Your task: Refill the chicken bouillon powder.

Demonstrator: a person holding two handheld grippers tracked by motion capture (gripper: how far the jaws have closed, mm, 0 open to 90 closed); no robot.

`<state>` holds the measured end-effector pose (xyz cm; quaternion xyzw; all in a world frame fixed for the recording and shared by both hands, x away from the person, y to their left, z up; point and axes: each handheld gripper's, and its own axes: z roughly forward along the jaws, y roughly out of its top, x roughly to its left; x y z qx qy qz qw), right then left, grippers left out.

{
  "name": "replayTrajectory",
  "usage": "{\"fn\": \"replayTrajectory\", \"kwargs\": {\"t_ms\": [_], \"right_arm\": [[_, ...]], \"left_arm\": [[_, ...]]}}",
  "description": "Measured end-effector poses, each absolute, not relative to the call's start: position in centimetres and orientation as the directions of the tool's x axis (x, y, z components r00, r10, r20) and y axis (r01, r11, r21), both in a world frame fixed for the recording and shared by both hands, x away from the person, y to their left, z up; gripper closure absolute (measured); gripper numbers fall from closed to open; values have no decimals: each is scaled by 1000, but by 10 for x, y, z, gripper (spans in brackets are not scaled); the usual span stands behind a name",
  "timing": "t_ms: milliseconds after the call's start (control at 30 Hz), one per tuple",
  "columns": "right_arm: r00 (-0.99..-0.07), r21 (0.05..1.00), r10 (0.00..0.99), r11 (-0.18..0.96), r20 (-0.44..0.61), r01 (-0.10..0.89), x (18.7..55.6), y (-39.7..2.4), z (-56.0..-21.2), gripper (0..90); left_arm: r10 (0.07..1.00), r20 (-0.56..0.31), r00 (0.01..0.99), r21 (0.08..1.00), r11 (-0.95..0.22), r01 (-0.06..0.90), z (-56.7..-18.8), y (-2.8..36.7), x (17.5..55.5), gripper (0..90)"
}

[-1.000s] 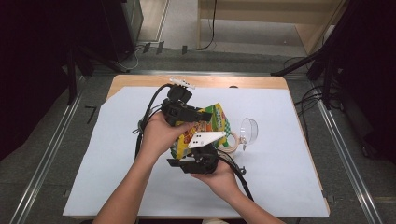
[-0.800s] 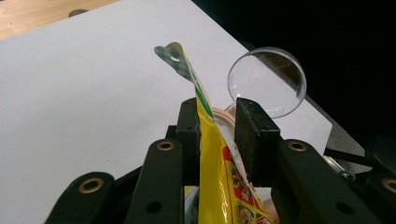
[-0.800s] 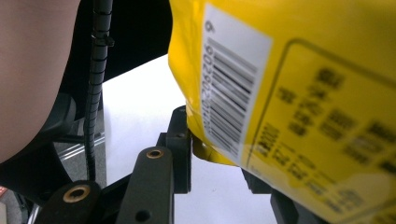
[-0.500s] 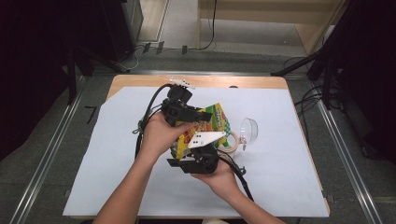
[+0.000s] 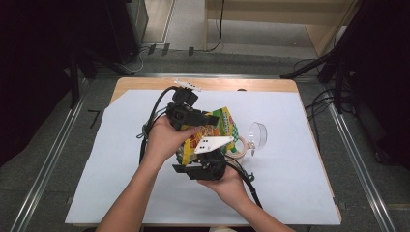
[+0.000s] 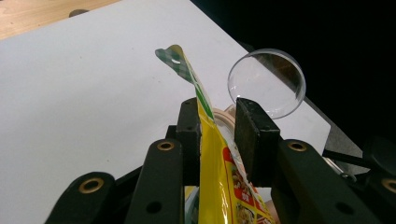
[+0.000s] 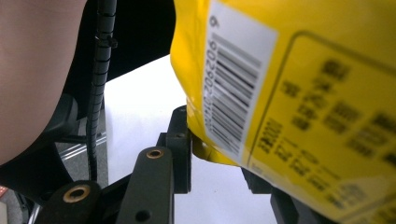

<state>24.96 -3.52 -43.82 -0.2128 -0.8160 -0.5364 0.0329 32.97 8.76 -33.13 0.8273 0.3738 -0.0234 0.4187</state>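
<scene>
A yellow snack bag (image 5: 220, 125) with a green checked top is held above the table between both grippers. My left gripper (image 5: 210, 118) comes in from the left. In the left gripper view its jaws (image 6: 217, 126) are shut on the bag (image 6: 212, 172) just below the top seal. My right gripper (image 5: 200, 157), with a grey plate on top, comes up from below. In the right gripper view its jaws (image 7: 219, 149) clamp the bag's lower corner (image 7: 299, 70) beside the barcode, and the bag hides the right jaw.
A clear round bowl (image 5: 259, 134) (image 6: 271, 79) stands tilted just right of the bag, with a tan ring-shaped thing (image 5: 237, 151) beside it. A white sheet (image 5: 290, 183) covers the wooden table (image 5: 217, 84). A small white item (image 5: 187, 85) lies at the far edge.
</scene>
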Motion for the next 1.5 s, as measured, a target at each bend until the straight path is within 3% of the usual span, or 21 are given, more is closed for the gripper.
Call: {"fn": "replayTrajectory", "kwargs": {"t_ms": [633,1500], "right_arm": [[-909,863,313,335,276,377,250,-36,-440,700],[-904,857,307,330,298,395,249,-35,-441,700]], "left_arm": [[601,-342,722,679,-374,632,-330,86,327,713],[632,-309,711,670,-386,634,-332,90,331,794]]}}
